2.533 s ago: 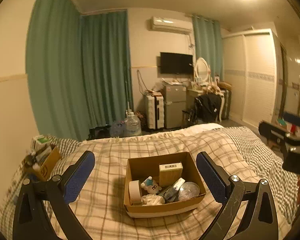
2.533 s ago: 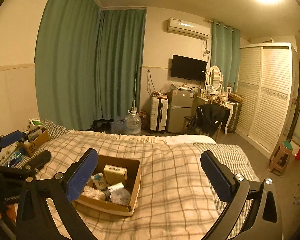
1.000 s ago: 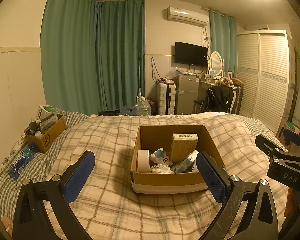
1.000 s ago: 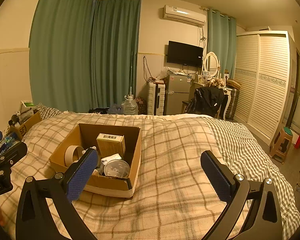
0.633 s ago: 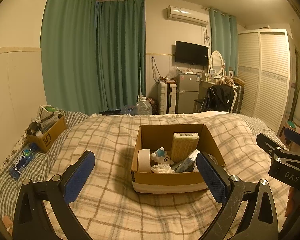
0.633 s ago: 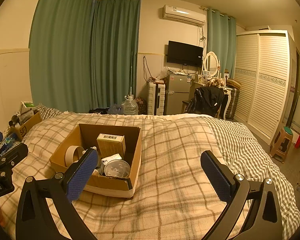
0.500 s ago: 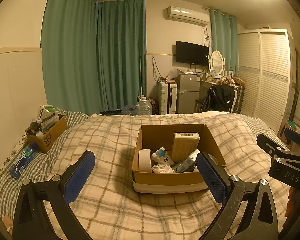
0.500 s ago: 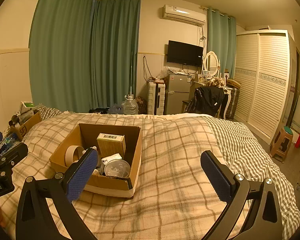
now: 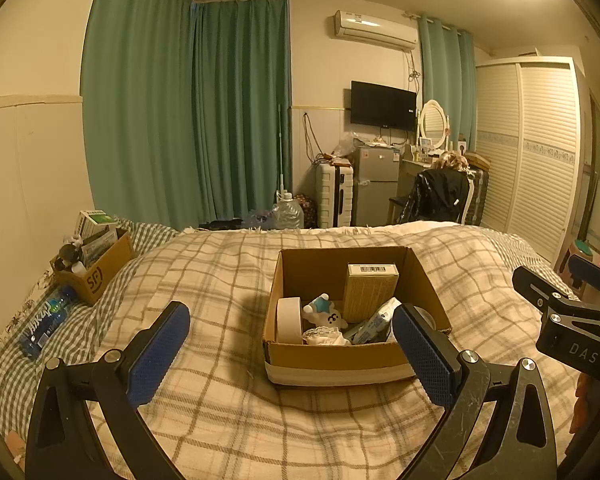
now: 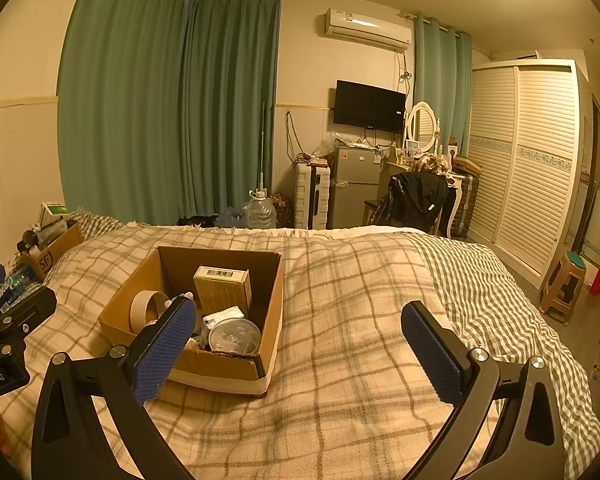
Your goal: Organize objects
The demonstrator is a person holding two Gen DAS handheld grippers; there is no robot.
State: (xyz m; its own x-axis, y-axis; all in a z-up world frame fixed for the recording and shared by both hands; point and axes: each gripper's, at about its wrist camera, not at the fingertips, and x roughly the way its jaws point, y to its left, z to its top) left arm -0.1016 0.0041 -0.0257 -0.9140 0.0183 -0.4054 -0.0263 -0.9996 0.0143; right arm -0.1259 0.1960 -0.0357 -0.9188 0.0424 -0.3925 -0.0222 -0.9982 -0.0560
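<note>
An open cardboard box point(image 9: 332, 358) point(image 10: 274, 300) rests on the plaid bed. Inside it stand a tan carton point(image 9: 370, 292) point(image 10: 222, 288), a tape roll point(image 9: 289, 320) point(image 10: 146, 307), a small white plush toy point(image 9: 324, 314), a blue-white packet point(image 9: 374, 324) and a clear round lid point(image 10: 234, 335). My left gripper point(image 9: 290, 354) hovers open just in front of the box, holding nothing. My right gripper point(image 10: 298, 350) is open and empty, to the right of the box above the blanket. Each gripper's body shows at the edge of the other's view.
A second cardboard box point(image 9: 96, 270) with several items sits at the bed's left edge, a blue bottle point(image 9: 46, 322) lying beside it. Beyond the bed stand a suitcase point(image 9: 334, 196), a small fridge point(image 9: 374, 184), a chair with a black jacket point(image 9: 440, 196) and a stool point(image 10: 564, 286).
Both grippers have dropped and drawn nearer to the box since 2.5 s ago. Over the last second they have barely moved. Both stay open.
</note>
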